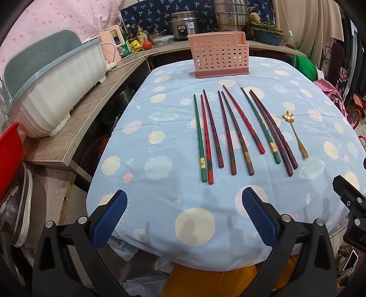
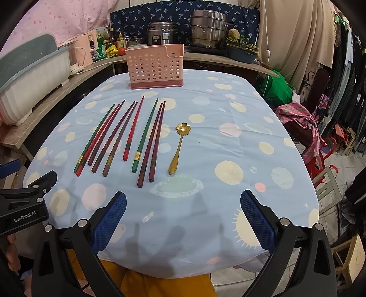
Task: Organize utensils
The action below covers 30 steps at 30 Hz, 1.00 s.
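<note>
At the far end of the bench (image 1: pixel 160 187), on its blue dotted cloth, we see a pink perforated utensil holder (image 1: pixel 218 56) standing upright, well apart from the utensils. Nearer to us lie the chopsticks (image 1: pixel 231 132) in a loose row, tips pointing towards the holder: we count nine, two green, the others red, dark red or brown. Just right of the row lies one gold spoon (image 1: pixel 295 134) with a flower-shaped bowl, its handle pointing near. Nothing lies between the utensils and the holder.

Both tools hover over the near edge of the bench, holding nothing. The left tool (image 1: pixel 184 216) has its blue pads spread wide, and the right tool (image 2: pixel 183 216) likewise gapes over bare cloth.

To the left a wooden counter carries a white and blue dish rack (image 1: pixel 55 91); behind the holder stand a rice cooker (image 1: pixel 184 24) and a steel steamer pot (image 1: pixel 230 16).

The left view alone shows a red bin (image 1: pixel 10 157) at the near left and the edge of the right tool at the right border. The right view alone shows hanging clothes (image 2: pixel 350 68) at the far right, a wooden stool (image 2: pixel 352 258) at the near right, and the left tool's black body with a fingertip (image 2: pixel 11 255) beneath it.
</note>
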Tool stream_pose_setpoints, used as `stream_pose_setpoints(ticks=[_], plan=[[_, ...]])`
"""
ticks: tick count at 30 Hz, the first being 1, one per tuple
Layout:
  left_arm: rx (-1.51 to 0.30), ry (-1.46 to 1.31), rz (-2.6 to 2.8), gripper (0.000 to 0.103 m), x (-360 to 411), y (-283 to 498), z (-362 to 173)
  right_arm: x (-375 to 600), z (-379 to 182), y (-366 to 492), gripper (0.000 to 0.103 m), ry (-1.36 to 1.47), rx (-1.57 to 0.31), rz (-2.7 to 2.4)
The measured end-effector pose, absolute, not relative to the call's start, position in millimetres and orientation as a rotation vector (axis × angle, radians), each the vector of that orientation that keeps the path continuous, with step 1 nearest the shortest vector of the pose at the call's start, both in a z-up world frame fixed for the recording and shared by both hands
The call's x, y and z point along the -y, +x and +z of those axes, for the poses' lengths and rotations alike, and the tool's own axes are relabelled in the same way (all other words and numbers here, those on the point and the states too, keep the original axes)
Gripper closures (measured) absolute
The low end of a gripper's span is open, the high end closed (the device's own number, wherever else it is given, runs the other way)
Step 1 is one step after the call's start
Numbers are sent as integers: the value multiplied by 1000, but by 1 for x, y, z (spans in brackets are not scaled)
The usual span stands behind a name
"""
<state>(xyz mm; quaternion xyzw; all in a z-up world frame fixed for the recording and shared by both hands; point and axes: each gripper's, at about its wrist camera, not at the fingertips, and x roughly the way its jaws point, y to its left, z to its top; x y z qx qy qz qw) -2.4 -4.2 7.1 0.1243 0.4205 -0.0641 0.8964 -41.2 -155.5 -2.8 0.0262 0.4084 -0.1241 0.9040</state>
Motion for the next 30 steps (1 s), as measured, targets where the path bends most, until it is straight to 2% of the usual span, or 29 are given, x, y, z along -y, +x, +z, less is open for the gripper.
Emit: stream_pose_setpoints(ticks=[30], plan=[[-871,251,-129,7,2,-3,6,147,-1,-39,7,40,-837,-243]])
